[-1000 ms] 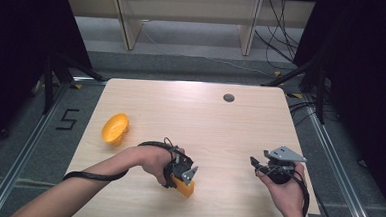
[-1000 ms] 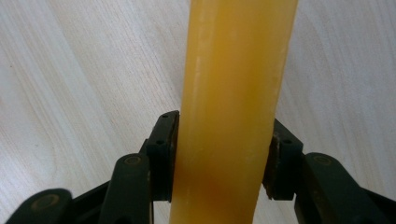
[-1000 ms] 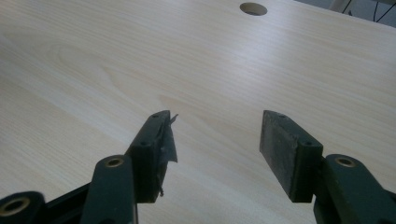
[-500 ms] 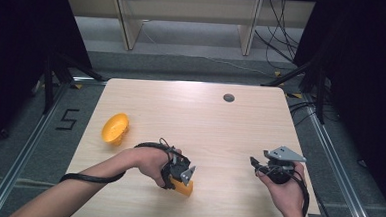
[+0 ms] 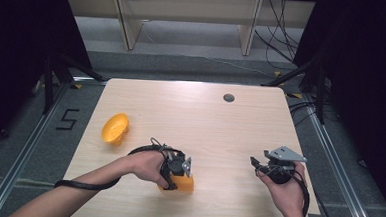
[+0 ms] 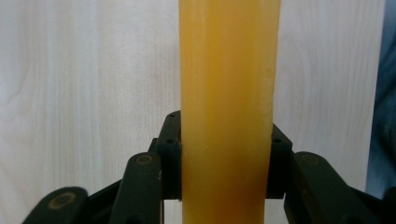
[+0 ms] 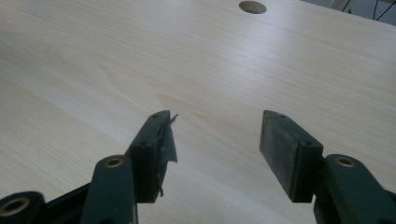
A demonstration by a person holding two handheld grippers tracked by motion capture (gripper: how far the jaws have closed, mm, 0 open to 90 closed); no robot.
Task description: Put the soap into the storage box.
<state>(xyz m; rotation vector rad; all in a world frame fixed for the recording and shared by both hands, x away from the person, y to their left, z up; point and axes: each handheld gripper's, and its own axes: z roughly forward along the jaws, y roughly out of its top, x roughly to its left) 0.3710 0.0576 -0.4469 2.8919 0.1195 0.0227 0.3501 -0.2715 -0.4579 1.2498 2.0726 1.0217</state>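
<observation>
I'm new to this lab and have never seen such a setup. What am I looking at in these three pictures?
A person at a wooden table holds a hand-operated two-jaw gripper in each hand. The high view looks down from above; the other two views come from cameras riding on the grippers. The left gripper has just closed on an orange block, its pads pressing both sides. The right gripper is open above bare wood, holding nothing. An orange bowl lies tipped near the table's left edge.
</observation>
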